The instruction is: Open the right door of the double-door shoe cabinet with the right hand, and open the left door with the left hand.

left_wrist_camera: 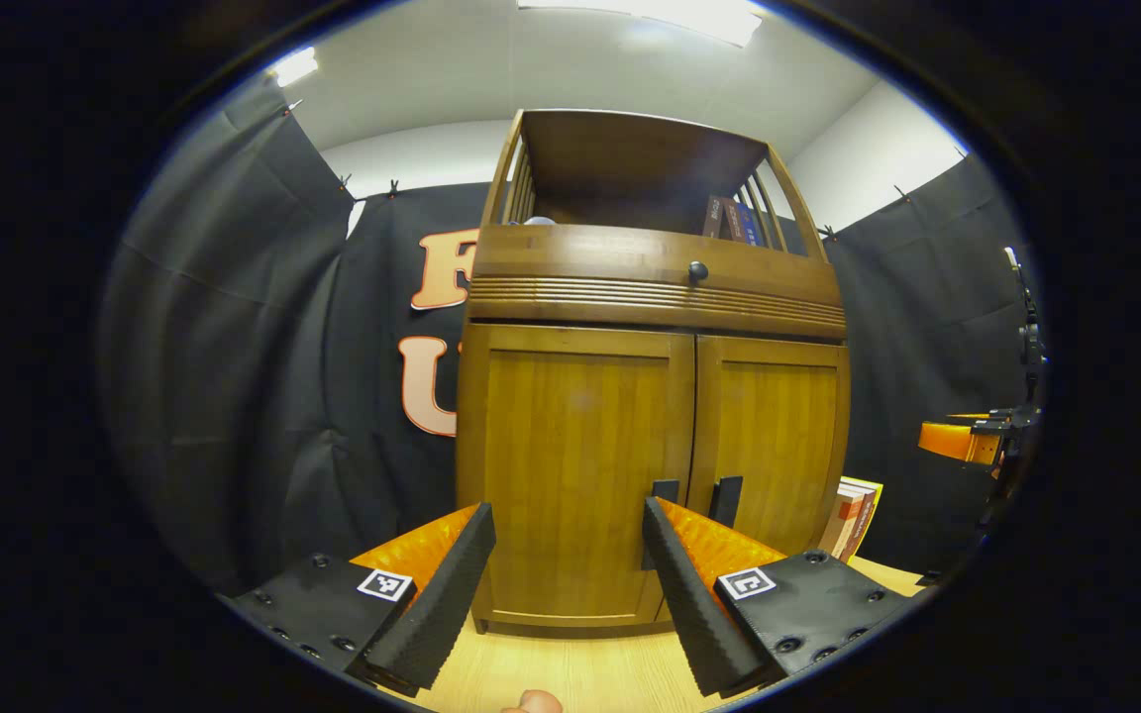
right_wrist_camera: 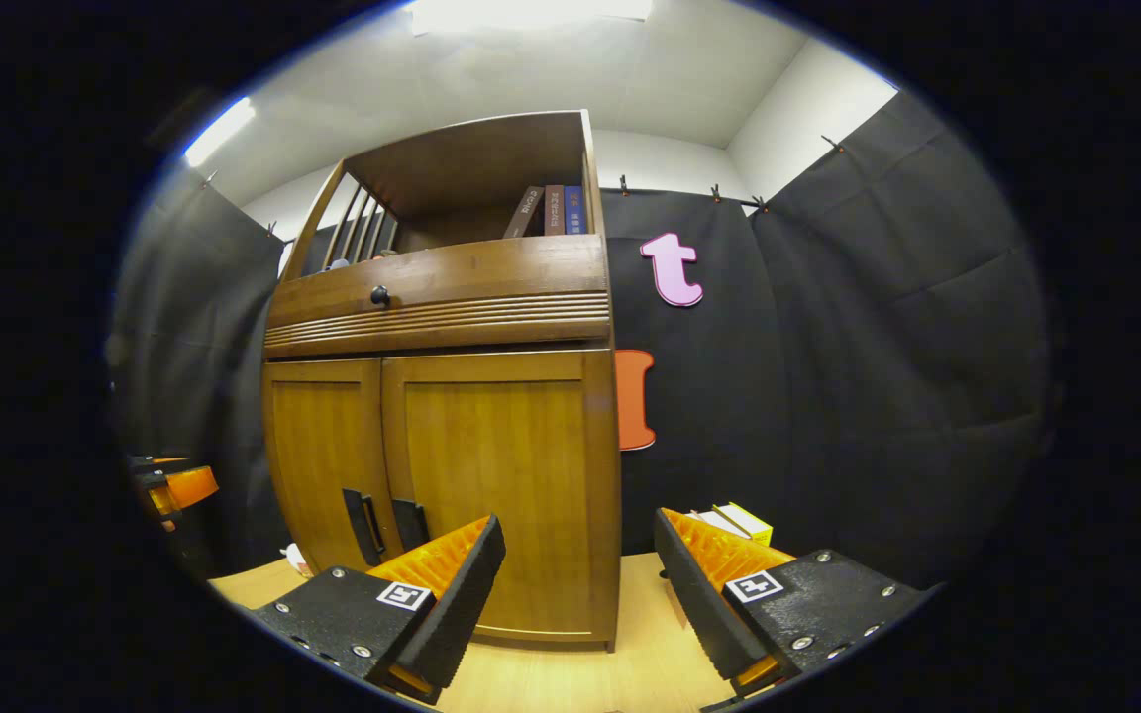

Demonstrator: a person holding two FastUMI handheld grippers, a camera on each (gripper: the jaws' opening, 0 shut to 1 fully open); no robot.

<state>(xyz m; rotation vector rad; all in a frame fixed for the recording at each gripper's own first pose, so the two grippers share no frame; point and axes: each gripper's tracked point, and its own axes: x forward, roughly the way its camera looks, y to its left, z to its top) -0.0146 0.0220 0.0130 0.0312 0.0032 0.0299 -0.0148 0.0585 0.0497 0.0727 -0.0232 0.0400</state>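
Shoe cabinet (left_wrist_camera: 650,396): wooden, upright on a light wooden floor (left_wrist_camera: 580,673), backed by the booth's black cloth wall. Both lower doors are closed. In the left gripper view the left door (left_wrist_camera: 575,475) and right door (left_wrist_camera: 774,446) meet at a centre seam, each carrying a dark vertical handle just beside that seam: left handle (left_wrist_camera: 663,492), right handle (left_wrist_camera: 726,500). Above the doors runs a ribbed drawer front with a small dark knob (left_wrist_camera: 697,271). Above that is an open shelf with slatted sides, holding books (left_wrist_camera: 734,220) at its right end.

Left gripper (left_wrist_camera: 570,569): fingers spread wide, holding nothing, short of the cabinet and facing the left door; its right finger overlaps the left handle in the view, whether touching cannot be told.

Right gripper (right_wrist_camera: 580,579): fingers spread wide, holding nothing, facing the cabinet's right front corner. In the right gripper view the right door (right_wrist_camera: 496,475) sits nearest, with its handle (right_wrist_camera: 410,523) near the left finger but apart from it.

Other items: a book (left_wrist_camera: 853,517) propped at the cabinet's right side near the floor; a small yellow-and-white box (right_wrist_camera: 741,519) on the floor to the right of the cabinet.
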